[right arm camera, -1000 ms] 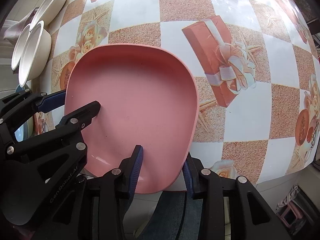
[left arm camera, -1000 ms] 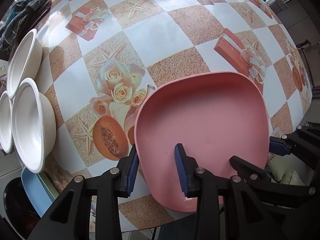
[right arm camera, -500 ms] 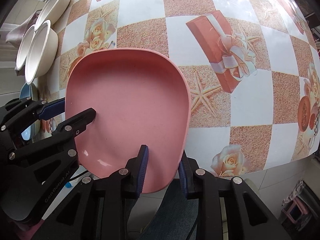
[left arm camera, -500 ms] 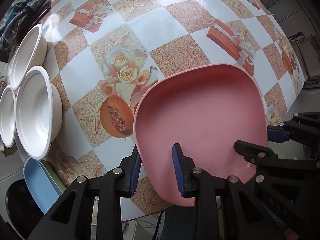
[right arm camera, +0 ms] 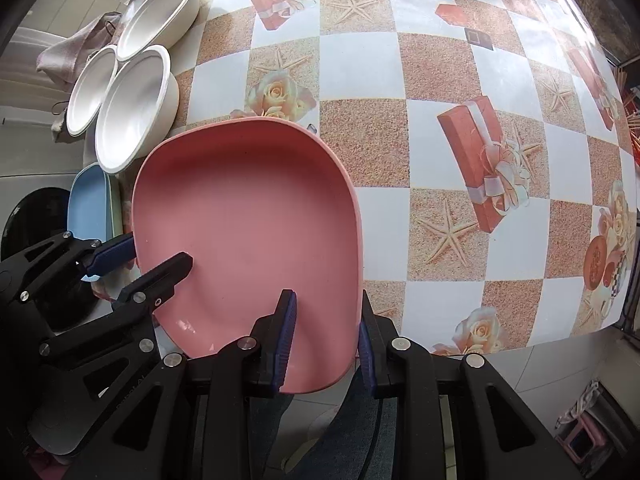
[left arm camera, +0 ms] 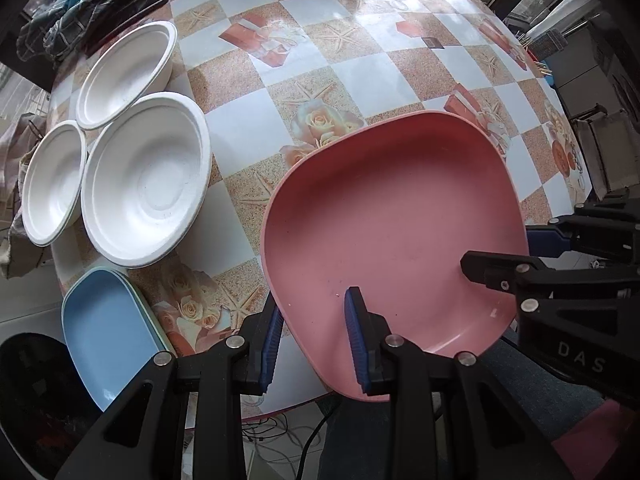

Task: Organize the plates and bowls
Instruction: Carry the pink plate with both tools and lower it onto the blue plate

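Note:
A pink square plate hangs above the near edge of the patterned table, gripped from both sides. My left gripper is shut on its near-left rim. My right gripper is shut on its near-right rim. Three white bowls sit together at the table's left edge. In front of them lies a blue plate, stacked on a pale green one.
A dark checked cloth lies at the table's far left corner. A black round appliance door sits below the blue plate. A person's leg in blue jeans and floor cables show under the table's near edge.
Both grippers have risen and shifted left with the pink plate between them. The white bowls and the blue plate have come further into view. Both pairs of jaws narrowed on the rim.

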Action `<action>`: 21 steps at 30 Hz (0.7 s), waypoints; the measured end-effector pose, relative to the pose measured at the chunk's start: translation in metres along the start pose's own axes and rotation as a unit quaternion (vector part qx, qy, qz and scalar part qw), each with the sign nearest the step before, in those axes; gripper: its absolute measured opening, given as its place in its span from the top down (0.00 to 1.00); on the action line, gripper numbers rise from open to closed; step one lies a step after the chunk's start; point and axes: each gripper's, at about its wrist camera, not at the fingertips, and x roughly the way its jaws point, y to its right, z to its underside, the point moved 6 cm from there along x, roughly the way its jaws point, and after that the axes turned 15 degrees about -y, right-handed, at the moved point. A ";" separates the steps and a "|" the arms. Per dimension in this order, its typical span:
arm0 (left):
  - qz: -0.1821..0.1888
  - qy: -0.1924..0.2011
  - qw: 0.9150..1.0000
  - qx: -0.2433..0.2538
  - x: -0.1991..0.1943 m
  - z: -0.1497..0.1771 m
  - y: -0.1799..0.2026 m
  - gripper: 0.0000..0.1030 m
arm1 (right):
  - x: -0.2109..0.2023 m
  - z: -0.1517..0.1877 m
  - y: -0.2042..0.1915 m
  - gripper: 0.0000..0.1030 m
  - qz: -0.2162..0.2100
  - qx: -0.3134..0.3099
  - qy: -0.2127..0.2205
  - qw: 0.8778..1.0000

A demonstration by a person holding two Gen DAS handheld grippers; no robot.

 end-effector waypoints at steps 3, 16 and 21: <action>0.003 0.013 1.000 -0.014 -0.009 0.011 -0.015 0.67 | -0.006 -0.004 -0.015 0.69 0.003 -0.011 0.009 1.000; 0.014 0.038 0.993 -0.111 -0.017 0.045 -0.084 0.67 | -0.010 -0.012 -0.080 0.69 0.038 -0.098 0.007 0.994; 0.014 0.040 0.988 -0.147 -0.014 0.062 -0.108 0.67 | -0.004 -0.016 -0.109 0.69 0.046 -0.135 0.000 0.990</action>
